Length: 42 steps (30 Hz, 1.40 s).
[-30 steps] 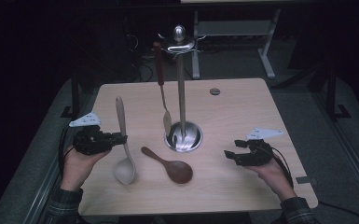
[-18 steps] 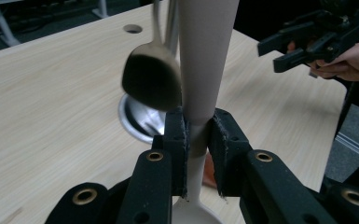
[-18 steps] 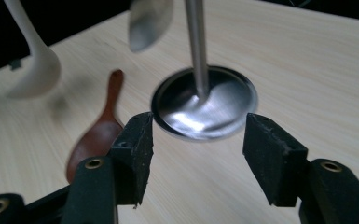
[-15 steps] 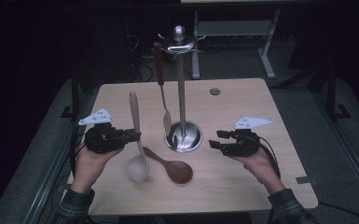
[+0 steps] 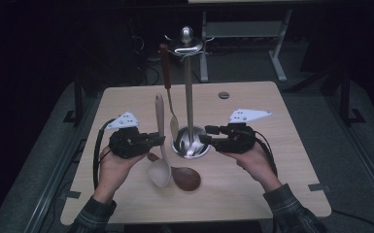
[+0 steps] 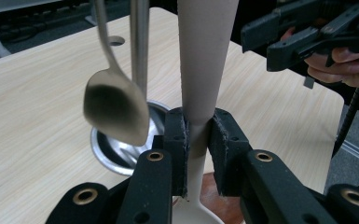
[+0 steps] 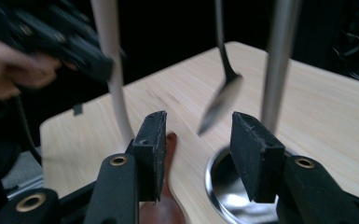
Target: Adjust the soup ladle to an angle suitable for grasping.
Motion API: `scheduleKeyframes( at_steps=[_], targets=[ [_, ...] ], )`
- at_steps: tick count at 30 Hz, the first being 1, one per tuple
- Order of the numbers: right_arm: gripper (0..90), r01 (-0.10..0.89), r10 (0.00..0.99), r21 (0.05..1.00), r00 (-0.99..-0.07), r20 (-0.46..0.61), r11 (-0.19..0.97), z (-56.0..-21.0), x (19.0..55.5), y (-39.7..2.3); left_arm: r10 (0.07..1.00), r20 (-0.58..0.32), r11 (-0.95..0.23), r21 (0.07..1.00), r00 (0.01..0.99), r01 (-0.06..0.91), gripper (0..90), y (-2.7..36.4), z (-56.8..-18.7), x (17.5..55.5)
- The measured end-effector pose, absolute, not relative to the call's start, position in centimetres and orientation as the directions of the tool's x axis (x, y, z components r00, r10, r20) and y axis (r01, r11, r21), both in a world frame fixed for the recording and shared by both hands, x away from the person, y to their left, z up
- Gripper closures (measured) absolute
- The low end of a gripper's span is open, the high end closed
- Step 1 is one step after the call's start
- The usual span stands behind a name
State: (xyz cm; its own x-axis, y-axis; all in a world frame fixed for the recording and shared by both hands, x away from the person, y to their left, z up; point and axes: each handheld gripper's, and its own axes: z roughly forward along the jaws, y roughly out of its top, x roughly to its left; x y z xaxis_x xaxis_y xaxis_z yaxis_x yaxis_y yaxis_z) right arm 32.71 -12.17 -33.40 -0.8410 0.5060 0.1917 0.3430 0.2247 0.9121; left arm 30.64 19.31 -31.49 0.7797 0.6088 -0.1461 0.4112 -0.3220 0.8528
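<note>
My left gripper (image 5: 159,141) is shut on the handle of a pale wooden spoon (image 5: 160,116), held upright with its bowl down, just left of a metal stand (image 5: 189,87). In the left gripper view both pads clamp the pale handle (image 6: 201,70). A metal spoon (image 5: 173,125) with a brown handle hangs from the stand's top. A dark brown spoon (image 5: 185,177) lies on the table. My right gripper (image 5: 205,139) is right of the stand's base; its jaws have just been closing and stand open (image 7: 198,140) with nothing between the pads. The hanging spoon's bowl (image 7: 221,105) is beyond the gap.
The stand's shiny round base (image 5: 194,149) sits mid-table, with its pole (image 7: 279,60) close to my right jaw. A small round hole (image 5: 223,95) marks the far side of the wooden table (image 5: 272,194). Dark floor and desk legs surround the table.
My left gripper has carried the pale spoon rightward toward the stand. My right gripper has moved left and up to the stand's base, and its jaws stand narrower.
</note>
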Motion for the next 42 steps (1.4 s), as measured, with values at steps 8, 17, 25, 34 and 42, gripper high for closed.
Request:
scheduleKeyframes(
  at_steps=[8,17,25,34,42],
  targets=[
    [55.9,0.311,0.454,0.93,-0.869,0.195,0.196,-31.7,32.9,-9.5,0.608,-0.138,-0.322,0.857,0.782,0.402,77.3,17.1,-31.7,30.5],
    [57.8,0.307,0.433,0.934,-0.878,0.203,0.185,-31.3,32.8,-8.2,0.602,-0.112,-0.345,0.857,0.791,0.384,77.2,15.0,-32.1,30.3],
    [64.1,0.326,0.438,0.93,-0.87,0.225,0.169,-31.6,32.9,-8.0,0.599,-0.09,-0.364,0.854,0.796,0.37,77.2,13.8,-32.4,30.0],
    [74.3,0.322,0.449,0.932,-0.866,0.219,0.165,-31.9,32.8,-8.0,0.588,-0.093,-0.365,0.856,0.803,0.367,76.9,13.6,-32.8,30.1],
    [74.8,0.301,0.439,0.934,-0.877,0.193,0.19,-31.9,32.7,-7.9,0.573,-0.13,-0.372,0.838,0.809,0.398,65.6,14.6,-32.8,30.6]
  ],
)
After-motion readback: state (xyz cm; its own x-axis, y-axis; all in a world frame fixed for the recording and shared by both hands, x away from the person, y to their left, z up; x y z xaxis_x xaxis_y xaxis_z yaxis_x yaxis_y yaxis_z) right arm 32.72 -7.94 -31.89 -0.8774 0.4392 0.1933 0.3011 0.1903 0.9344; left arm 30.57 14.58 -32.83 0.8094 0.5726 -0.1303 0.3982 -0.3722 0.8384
